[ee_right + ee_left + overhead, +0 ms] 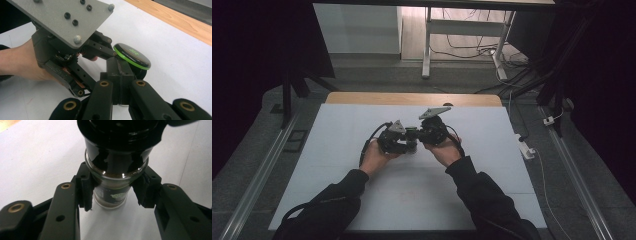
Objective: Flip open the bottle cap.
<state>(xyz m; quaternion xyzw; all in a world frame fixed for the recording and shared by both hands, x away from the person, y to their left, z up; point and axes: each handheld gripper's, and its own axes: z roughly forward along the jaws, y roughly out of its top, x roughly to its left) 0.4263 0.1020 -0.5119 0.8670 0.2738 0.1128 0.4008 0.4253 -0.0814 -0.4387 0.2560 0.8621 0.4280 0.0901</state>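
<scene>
A small glass jar (111, 183) of dark powder with a printed label stands with its base low over the white table sheet (337, 150). Its black cap (117, 135) carries a green-rimmed black lid (132, 56), which sits tilted. My left gripper (115, 187) points downward and is shut on the jar's neck just under the cap. My right gripper (119, 67) faces it from the right. Its pads (113, 70) are pressed together in front of the cap, just below the lid's near edge. Both grippers meet at mid-table, the left gripper (406, 144) beside the right gripper (417, 135).
The left gripper's grey plate (62, 17) and the hand (17, 62) holding it lie close in front of the right gripper. A wooden table edge (412, 98) runs along the far side. Cables and a power strip (526, 148) lie on the floor at right.
</scene>
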